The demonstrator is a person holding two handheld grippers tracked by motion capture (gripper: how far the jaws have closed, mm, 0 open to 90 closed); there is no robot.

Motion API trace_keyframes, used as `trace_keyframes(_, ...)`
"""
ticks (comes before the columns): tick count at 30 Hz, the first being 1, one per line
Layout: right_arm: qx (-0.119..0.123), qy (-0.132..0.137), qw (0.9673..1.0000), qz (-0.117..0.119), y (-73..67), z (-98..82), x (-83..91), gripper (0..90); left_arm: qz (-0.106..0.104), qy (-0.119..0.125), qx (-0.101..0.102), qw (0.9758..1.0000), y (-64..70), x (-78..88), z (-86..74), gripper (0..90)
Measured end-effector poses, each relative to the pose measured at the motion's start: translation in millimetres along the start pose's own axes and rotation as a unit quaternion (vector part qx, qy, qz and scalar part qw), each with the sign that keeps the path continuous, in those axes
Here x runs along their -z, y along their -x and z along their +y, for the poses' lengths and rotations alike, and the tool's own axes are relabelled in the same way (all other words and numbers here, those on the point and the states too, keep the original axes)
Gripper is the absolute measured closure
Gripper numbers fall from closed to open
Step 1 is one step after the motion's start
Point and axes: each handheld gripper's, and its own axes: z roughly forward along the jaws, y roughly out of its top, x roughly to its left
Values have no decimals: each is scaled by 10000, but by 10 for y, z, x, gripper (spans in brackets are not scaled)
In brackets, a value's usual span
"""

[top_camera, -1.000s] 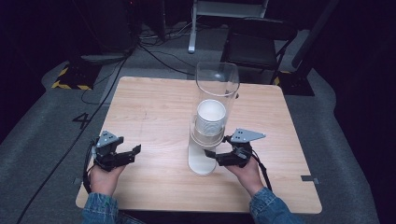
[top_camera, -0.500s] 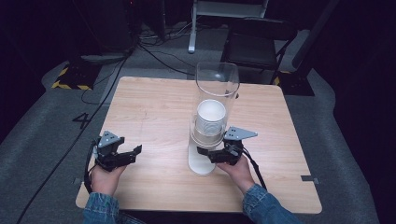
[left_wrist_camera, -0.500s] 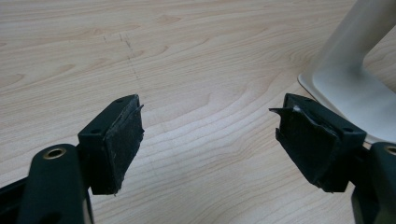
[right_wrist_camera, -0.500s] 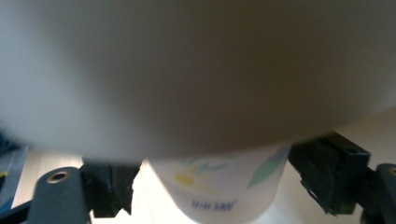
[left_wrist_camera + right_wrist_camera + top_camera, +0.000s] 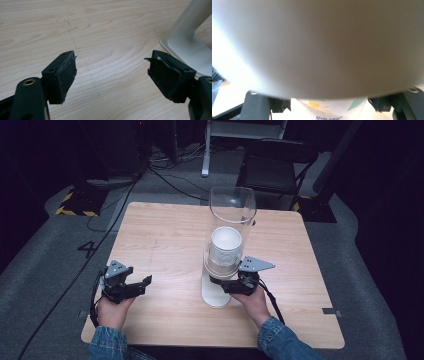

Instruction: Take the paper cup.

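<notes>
On the table, high view: a clear tube (image 5: 232, 215) stands upright on a white foot (image 5: 215, 296) near the middle of the wooden table (image 5: 165, 235), with a stack of white cups (image 5: 226, 242) inside it
My right hand, high view: my right hand (image 5: 252, 301) lies low on the table and my right gripper (image 5: 220, 282) points at the bottom of the tube, just above the foot
My left hand, high view: my left hand (image 5: 112, 310) rests near the table's near left corner, well apart from the tube, with my left gripper (image 5: 141, 286) aimed toward the foot
Left gripper view: my jaws stand wide apart with nothing between the pads (image 5: 65, 75), only bare wood; the white foot (image 5: 190, 47) sits at the right edge
Right gripper view: a pale blurred surface (image 5: 317, 45) sits close to the lens; below it a paper cup (image 5: 332, 107) with a flower print sits between my jaws; I cannot tell whether they press it
Change since a second ago: my right gripper has slid in toward the tube; my left has stayed put
</notes>
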Motion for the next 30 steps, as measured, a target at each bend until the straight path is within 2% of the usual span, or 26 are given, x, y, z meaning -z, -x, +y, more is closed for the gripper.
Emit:
trace_keyframes(9, 100, -8, 10000, 1, 16, -1, 3, 323, -5, -17, -7, 10000, 1, -8, -2, 222)
trace_keyframes(16, 351, 5, 9994, -73, 48, -13, 16, 323, -6, -16, -3, 10000, -5, 0, -3, 222)
trace_keyframes(17, 446, 7, 9989, -115, 57, -19, 22, 323, -8, -19, -3, 10000, -4, -1, -3, 222)
trace_keyframes(26, 417, 146, 9990, -99, 57, -54, 20, 323, -13, -14, 1, 10000, -2, -1, -2, 222)
trace_keyframes(30, 254, 203, 9995, -6, 50, -70, 18, 323, -12, -24, 2, 10000, 0, -6, -2, 222)
